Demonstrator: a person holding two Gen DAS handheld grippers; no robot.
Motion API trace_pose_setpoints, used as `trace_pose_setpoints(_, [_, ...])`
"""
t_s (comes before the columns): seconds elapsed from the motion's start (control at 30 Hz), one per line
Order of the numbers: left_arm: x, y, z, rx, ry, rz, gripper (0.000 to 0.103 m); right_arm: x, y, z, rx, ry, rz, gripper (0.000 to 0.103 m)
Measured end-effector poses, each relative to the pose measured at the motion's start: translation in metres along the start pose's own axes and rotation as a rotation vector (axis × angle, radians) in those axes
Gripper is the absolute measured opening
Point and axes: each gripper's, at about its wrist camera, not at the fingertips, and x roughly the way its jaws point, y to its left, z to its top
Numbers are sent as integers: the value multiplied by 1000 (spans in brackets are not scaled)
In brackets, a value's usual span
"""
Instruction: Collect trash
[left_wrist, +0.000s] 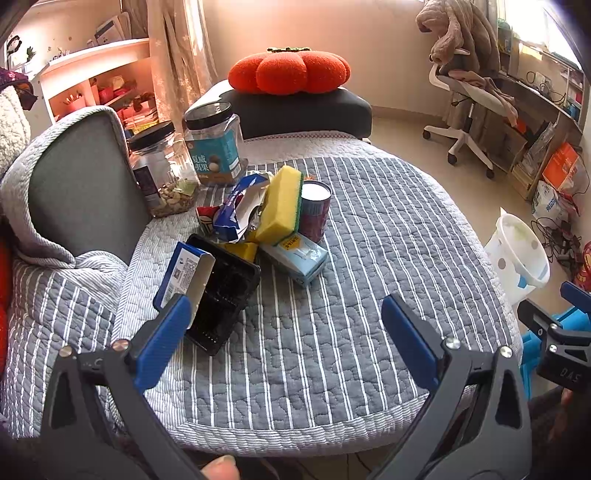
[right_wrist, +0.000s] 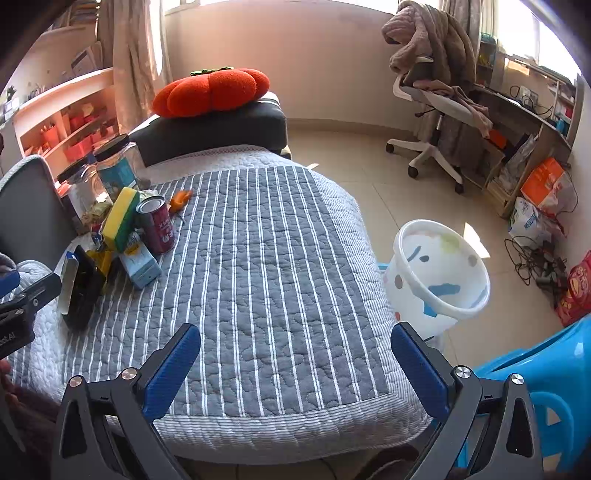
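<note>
A heap of trash lies on the quilted grey striped cover (left_wrist: 332, 314): a black plastic tray (left_wrist: 225, 291), a blue box (left_wrist: 184, 273) leaning on it, a light blue carton (left_wrist: 295, 258), a purple can (left_wrist: 314, 210), a torn blue wrapper (left_wrist: 236, 206) and a yellow-green sponge (left_wrist: 280, 206). My left gripper (left_wrist: 286, 314) is open, its left finger close beside the blue box and tray. My right gripper (right_wrist: 295, 343) hangs open over the cover's near edge, holding nothing. A white spotted bin (right_wrist: 439, 269) stands on the floor to the right of the cover.
Two clear jars (left_wrist: 162, 173) with black lids stand behind the heap. A red pumpkin cushion (left_wrist: 288, 70) lies on a black seat (left_wrist: 306, 107). A swivel chair (right_wrist: 432, 99) draped with blankets, a cluttered desk (right_wrist: 524, 122) and a blue plastic stool (right_wrist: 535, 384) stand on the right.
</note>
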Motion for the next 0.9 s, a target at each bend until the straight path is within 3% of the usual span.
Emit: trace_pose_setpoints(0.9, [6, -5, -3, 24, 35, -19, 102, 0, -4, 0, 2, 2, -31, 103])
